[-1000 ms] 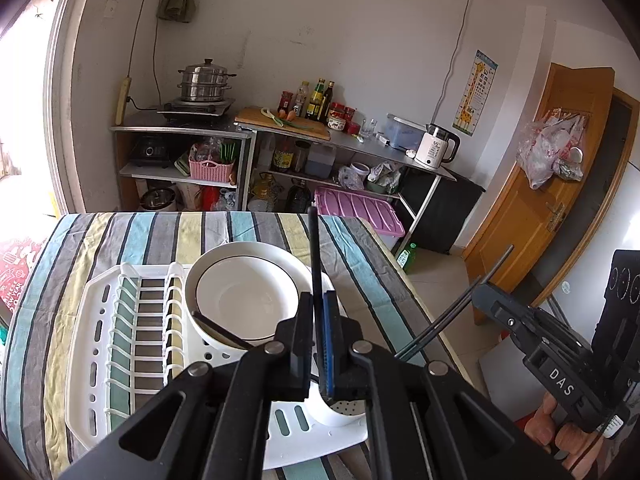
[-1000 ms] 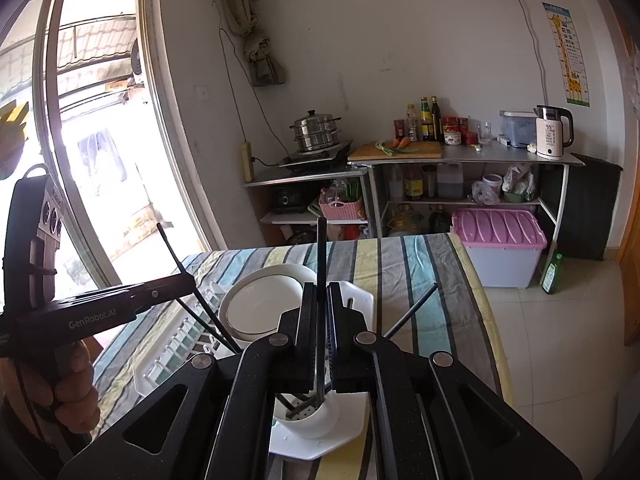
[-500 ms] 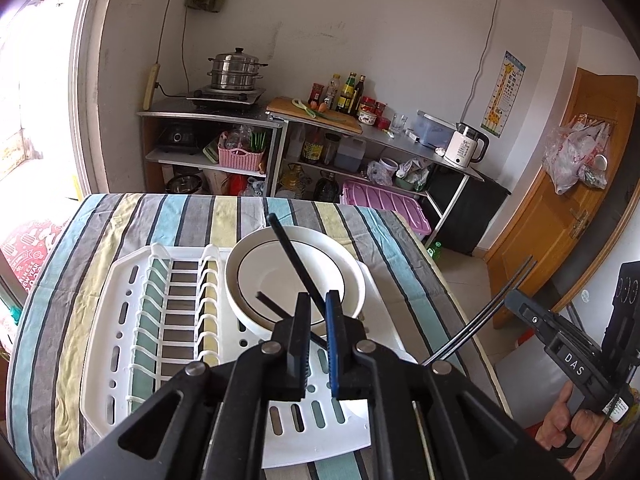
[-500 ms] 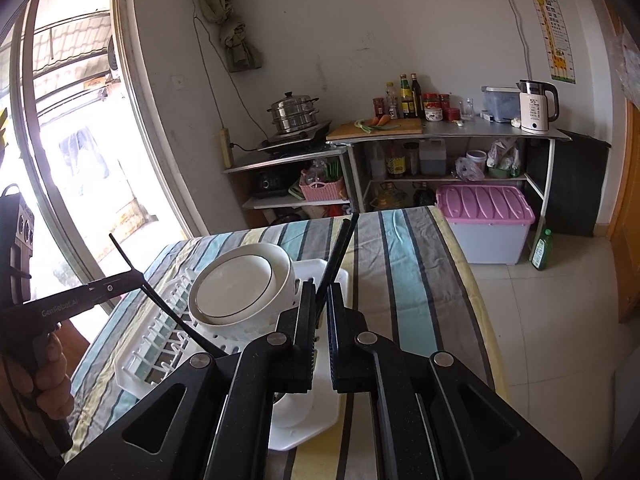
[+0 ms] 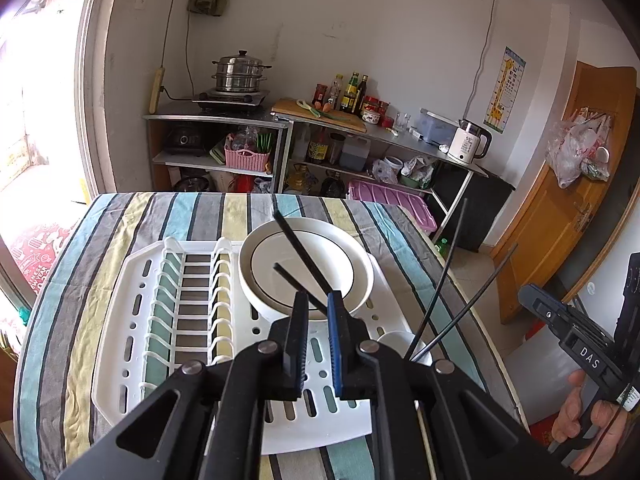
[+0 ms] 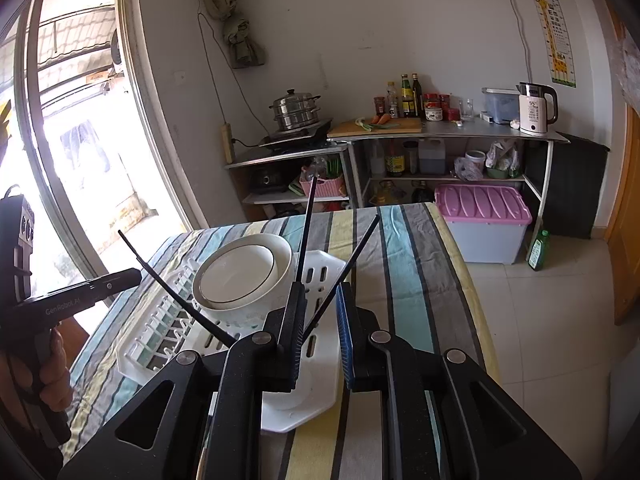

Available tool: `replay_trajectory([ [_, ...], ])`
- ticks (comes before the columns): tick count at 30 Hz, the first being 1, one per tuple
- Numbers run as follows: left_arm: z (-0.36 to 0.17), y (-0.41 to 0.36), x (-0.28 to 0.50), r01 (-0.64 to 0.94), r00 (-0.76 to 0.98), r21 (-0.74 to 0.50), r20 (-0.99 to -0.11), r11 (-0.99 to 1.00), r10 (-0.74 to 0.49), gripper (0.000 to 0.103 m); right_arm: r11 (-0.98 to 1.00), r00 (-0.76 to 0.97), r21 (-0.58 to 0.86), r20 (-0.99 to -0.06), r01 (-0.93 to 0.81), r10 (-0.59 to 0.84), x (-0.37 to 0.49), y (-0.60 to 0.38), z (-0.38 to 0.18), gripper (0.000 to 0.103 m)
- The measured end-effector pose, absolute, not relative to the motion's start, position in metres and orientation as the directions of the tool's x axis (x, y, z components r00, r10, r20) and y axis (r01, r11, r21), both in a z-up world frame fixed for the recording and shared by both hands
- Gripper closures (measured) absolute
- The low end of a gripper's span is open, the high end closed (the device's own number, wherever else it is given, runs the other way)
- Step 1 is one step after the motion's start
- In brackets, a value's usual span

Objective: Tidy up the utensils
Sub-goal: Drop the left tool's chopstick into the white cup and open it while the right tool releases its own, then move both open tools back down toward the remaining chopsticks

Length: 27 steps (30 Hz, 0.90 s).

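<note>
Black chopsticks [image 5: 298,250] stand in a white utensil cup [image 5: 400,342] at the front right of the white dish rack [image 5: 132,320]; two lean left over the bowl, two [image 5: 460,292] lean right. My left gripper [image 5: 316,344] hangs above the rack, jaws parted and empty. My right gripper [image 6: 320,334] is also open, with chopsticks [image 6: 344,276] leaning loosely between its jaws. The cup is mostly hidden behind the right gripper's fingers [image 6: 294,332]. A white bowl [image 6: 240,276] sits in the rack.
The rack lies on a striped tablecloth [image 5: 80,248]. Beyond the table's far edge stand metal shelves with a steamer pot [image 5: 239,76], bottles, a kettle [image 5: 468,144] and a pink-lidded box [image 6: 482,220]. A wooden door [image 5: 568,184] is at the right.
Both grippers have opened and let go of their chopsticks, which now lean in the cup. Both grippers have drawn back and up from the cup.
</note>
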<state>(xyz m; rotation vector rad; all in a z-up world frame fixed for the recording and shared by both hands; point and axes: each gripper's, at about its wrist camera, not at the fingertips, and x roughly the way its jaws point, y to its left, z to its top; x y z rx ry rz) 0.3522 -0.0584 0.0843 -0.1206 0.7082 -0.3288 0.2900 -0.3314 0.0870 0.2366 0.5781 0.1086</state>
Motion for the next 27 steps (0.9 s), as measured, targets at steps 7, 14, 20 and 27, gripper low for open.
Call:
replay_trajectory([
  [7, 0.086, -0.044, 0.312, 0.266, 0.730, -0.221, -0.589, 0.938, -0.346, 0.087, 0.963, 0.842, 0.253, -0.497, -0.090, 0.209, 0.250, -0.315, 0.089, 0.087],
  [14, 0.082, -0.032, 0.250, 0.290, 0.754, -0.187, -0.560, 0.939, -0.344, 0.087, 0.960, 0.843, 0.249, -0.481, -0.132, 0.240, 0.195, -0.299, 0.080, 0.087],
  [20, 0.067, -0.019, 0.193, 0.294, 0.769, -0.160, -0.546, 0.942, -0.333, 0.087, 0.960, 0.842, 0.236, -0.478, -0.151, 0.250, 0.150, -0.287, 0.071, 0.087],
  [27, 0.042, -0.005, 0.138, 0.269, 0.783, -0.119, -0.551, 0.956, -0.289, 0.087, 0.960, 0.829, 0.233, -0.497, -0.158, 0.257, 0.109, -0.274, 0.049, 0.087],
])
